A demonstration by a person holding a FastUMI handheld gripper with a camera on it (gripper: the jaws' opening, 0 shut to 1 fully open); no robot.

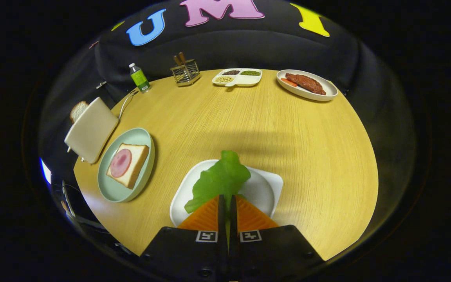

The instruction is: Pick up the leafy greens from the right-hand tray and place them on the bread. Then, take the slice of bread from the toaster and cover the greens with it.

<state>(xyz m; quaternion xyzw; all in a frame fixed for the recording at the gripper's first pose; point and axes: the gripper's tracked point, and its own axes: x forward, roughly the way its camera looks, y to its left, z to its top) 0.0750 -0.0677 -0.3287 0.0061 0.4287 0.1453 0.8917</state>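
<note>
Hand-held gripper (227,203) pinching greens (219,180), white tray (266,188)

The hand-held gripper (227,201) has its fingers closed together on the leafy greens (219,180), above the right-hand tray (264,188) on the bench (249,121). To the left a plate (112,190) holds bread (128,165); the toaster (91,129) stands just beyond it, a slice (78,110) in it. Along the far edge stand a bottle (139,77), a rack (185,72), a divided dish (237,77) and a platter (307,85).
</note>
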